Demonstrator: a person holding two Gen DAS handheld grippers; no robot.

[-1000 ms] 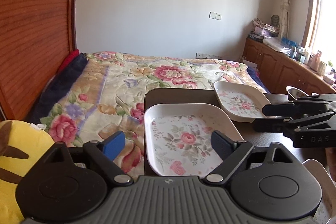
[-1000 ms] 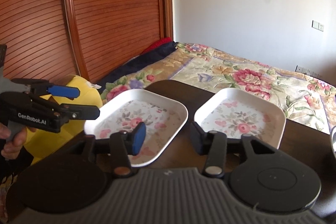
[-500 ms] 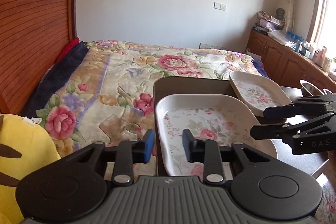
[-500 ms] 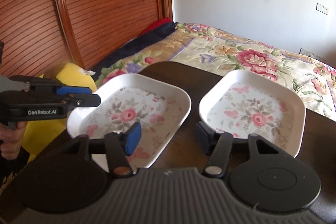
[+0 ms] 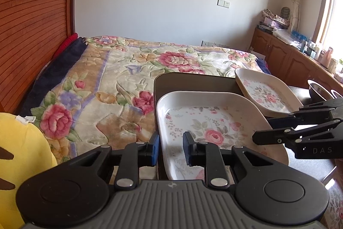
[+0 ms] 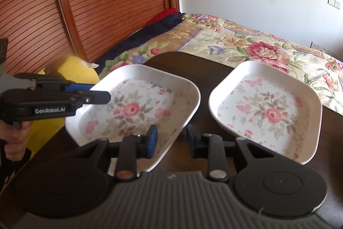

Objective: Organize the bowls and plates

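Seemingly, in the left wrist view, the left gripper (image 5: 170,150) had its fingers drawn narrow astride the near-left rim of the nearer floral plate (image 5: 214,128), one pad outside the wall and one inside, though whether they pinched it I could not tell; the plate sat at the corner of the dark table (image 5: 193,84), the second floral plate (image 5: 265,93) lay further right, apart from it, and a metal bowl (image 5: 317,90) showed at the far right edge; the right gripper (image 5: 272,131) reached in from the right. In the right wrist view, the right gripper (image 6: 171,141) stood part open over the near rim of the nearer plate (image 6: 137,108), one finger inside and one outside, not closed on it; I counted two plates and one bowl. To do this well, I judged both grips should seat squarely on the rim and lift level, so the plate cleared the table before stacking onto the second plate (image 6: 268,111).
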